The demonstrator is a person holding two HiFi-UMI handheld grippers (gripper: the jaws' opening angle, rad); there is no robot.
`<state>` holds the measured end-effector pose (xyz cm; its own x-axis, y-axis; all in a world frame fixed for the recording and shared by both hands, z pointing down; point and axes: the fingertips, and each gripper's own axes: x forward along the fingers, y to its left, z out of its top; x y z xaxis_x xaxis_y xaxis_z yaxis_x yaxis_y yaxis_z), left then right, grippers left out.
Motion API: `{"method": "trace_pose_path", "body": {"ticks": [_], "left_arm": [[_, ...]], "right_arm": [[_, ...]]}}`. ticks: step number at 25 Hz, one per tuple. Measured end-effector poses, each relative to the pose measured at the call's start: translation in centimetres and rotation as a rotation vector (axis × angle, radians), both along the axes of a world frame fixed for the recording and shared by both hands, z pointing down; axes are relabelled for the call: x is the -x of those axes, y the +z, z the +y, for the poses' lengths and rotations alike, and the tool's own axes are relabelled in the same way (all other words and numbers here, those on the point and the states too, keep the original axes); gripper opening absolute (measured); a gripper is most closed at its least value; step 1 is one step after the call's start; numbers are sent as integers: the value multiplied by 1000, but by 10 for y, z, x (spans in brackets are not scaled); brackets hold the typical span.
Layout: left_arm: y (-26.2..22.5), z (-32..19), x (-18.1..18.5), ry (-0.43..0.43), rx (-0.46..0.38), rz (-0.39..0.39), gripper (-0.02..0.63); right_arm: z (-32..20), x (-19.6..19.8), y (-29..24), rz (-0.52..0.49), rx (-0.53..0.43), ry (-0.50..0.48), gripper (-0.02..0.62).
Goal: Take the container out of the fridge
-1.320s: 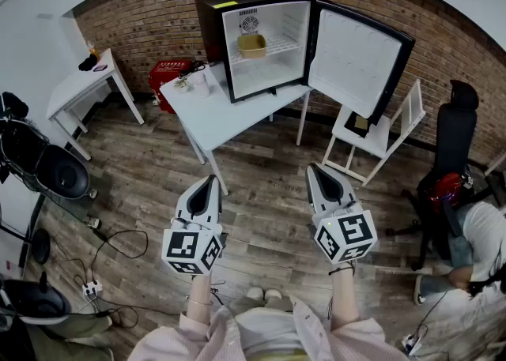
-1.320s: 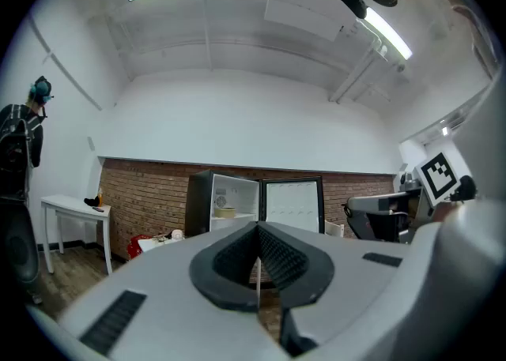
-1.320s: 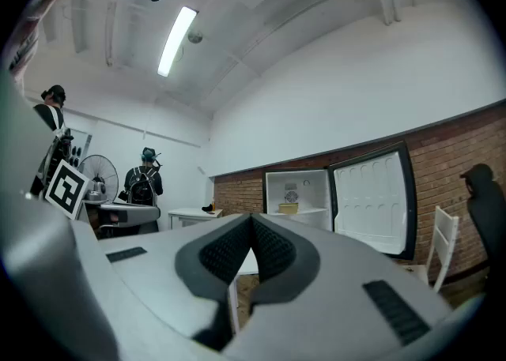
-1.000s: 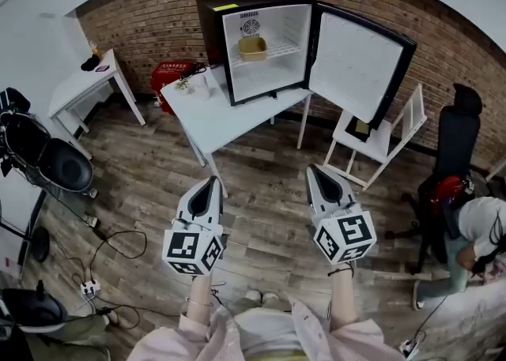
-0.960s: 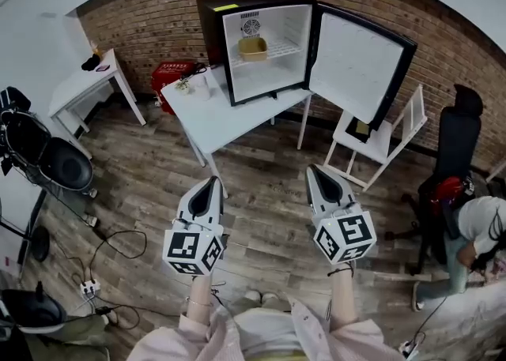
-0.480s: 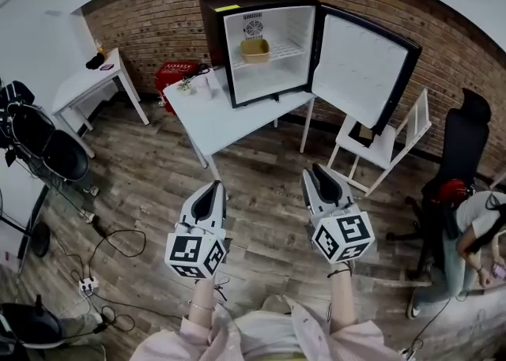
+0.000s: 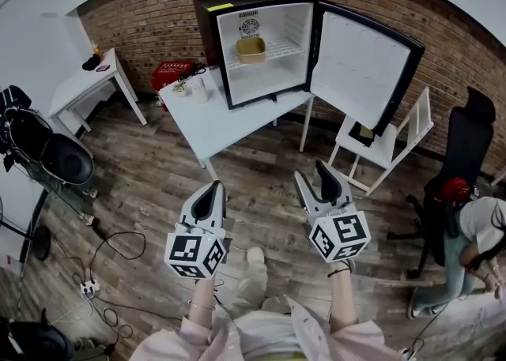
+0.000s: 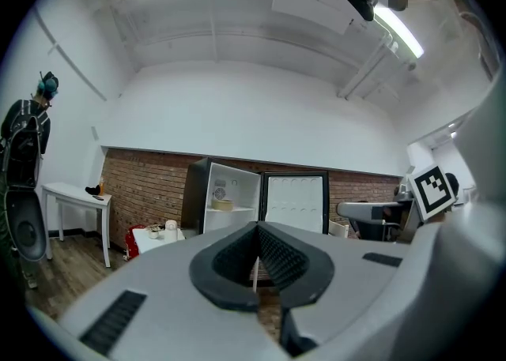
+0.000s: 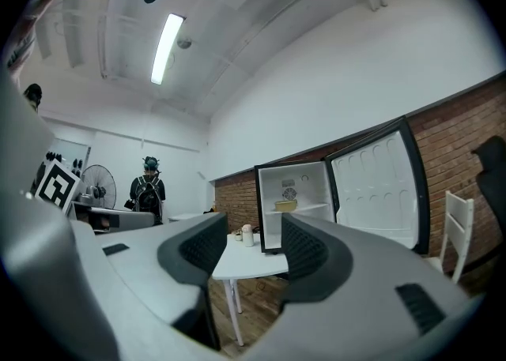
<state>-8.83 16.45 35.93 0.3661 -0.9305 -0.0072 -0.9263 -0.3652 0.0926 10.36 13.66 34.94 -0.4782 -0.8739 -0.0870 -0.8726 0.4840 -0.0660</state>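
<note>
A tan container [image 7: 251, 49] stands on the upper shelf of a black mini fridge [image 7: 212, 43] whose door [image 7: 360, 63] hangs open to the right. It also shows far ahead as the container [image 8: 222, 204] in the left gripper view and the container [image 9: 286, 204] in the right gripper view. Both grippers are held over the wooden floor, well short of the fridge. My left gripper [image 7: 210, 188] [image 8: 257, 233] is shut and holds nothing. The jaws of my right gripper [image 7: 314, 178] [image 9: 247, 245] are opening, with nothing between them.
The fridge sits on a white table [image 7: 229, 118] with a white cup [image 7: 199, 87] and small items. A white chair [image 7: 379, 134] stands under the door. A black office chair [image 7: 462, 138] and a seated person [image 7: 474, 233] are at the right. Cables [image 7: 103, 272] lie on the floor at the left.
The right gripper's jaws have spread apart from shut. The left gripper stays shut. The person holding the grippers has stepped forward; a foot now shows below.
</note>
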Motion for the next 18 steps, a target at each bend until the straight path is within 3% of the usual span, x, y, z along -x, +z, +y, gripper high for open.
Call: {"method": "trace_pose_path", "body": {"ticks": [5, 18], "left_arm": [[7, -31, -2, 15, 7, 6, -8], [9, -150, 4, 46, 27, 25, -8]], "right_arm": [[-28, -5, 6, 46, -21, 30, 196], [-138, 0, 6, 27, -11, 37, 195]]}}
